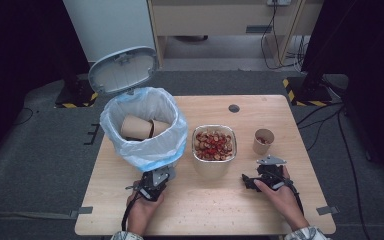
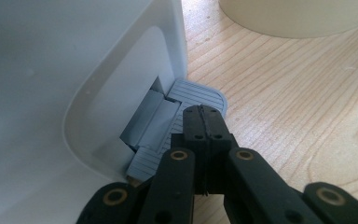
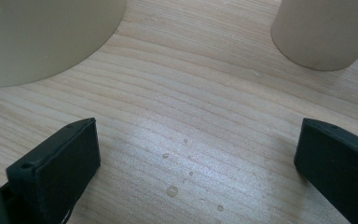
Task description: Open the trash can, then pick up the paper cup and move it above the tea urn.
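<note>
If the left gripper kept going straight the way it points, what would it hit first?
Most likely the grey pedal at the foot of the white bin: the left gripper, shut, sits right over it and may already touch it.

One pedal bin (image 1: 145, 150), three paper cups (image 1: 263, 141) (two binned), one food bowl (image 1: 214, 167), two grippers (image 1: 152, 186).

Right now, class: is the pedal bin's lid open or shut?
Open: the lid stands raised behind the bin, and the shut left gripper presses its pedal.
</note>
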The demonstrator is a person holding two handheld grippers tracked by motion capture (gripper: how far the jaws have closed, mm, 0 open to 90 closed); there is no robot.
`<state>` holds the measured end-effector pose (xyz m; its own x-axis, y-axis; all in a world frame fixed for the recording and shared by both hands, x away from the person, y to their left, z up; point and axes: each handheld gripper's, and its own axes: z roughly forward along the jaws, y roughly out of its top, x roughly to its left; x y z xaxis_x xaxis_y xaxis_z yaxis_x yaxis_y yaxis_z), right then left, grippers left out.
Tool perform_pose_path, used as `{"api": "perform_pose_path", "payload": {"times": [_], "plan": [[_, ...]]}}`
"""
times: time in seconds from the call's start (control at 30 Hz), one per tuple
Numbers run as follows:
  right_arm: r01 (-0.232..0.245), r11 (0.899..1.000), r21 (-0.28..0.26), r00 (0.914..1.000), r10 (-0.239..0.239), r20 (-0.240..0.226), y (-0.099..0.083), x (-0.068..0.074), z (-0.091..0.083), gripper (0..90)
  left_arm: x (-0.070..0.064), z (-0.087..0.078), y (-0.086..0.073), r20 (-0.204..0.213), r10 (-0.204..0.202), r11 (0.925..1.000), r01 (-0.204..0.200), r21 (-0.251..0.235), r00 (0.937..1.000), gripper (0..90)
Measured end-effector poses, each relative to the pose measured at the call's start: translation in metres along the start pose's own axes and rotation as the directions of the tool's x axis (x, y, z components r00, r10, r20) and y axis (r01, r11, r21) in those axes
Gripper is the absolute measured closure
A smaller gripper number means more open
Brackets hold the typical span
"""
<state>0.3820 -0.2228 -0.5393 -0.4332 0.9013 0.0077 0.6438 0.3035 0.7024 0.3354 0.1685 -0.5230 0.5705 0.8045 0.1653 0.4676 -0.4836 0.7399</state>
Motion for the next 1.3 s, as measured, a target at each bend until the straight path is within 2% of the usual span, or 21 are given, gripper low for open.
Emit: {"api": "perform_pose_path", "payload": {"times": [0.4, 0.6, 0.83, 0.93, 1.3], "plan": [[0.003, 1.0, 0.003, 1.0, -0.003, -0.002, 0.0, 0.0, 0.0, 0.6, 0.0, -0.001, 0.0, -0.002, 0.005, 1.0, -0.005, 0.005, 1.0, 89.9], [0.015, 1.0, 0.022, 0.9998, -0.015, -0.014, 0.001, -0.004, -0.006, 4.5, -0.001, -0.001, 0.0, -0.004, 0.009, 1.0, -0.009, 0.004, 1.0, 89.9], [0.009, 1.0, -0.007, 0.9989, -0.009, 0.046, 0.001, -0.01, -0.017, 7.9, -0.001, -0.001, 0.001, -0.004, 0.009, 1.0, -0.009, 0.004, 1.0, 89.9], [-0.013, 1.0, -0.02, 0.9967, 0.014, 0.08, 0.001, -0.014, -0.019, 10.8, -0.001, -0.001, 0.001, -0.005, 0.009, 1.0, -0.009, 0.004, 1.0, 89.9], [-0.068, 0.996, -0.066, 0.9866, 0.077, 0.144, 0.006, -0.031, -0.025, 15.2, -0.001, -0.001, 0.001, -0.005, 0.008, 1.0, -0.008, 0.004, 1.0, 89.9]]}}
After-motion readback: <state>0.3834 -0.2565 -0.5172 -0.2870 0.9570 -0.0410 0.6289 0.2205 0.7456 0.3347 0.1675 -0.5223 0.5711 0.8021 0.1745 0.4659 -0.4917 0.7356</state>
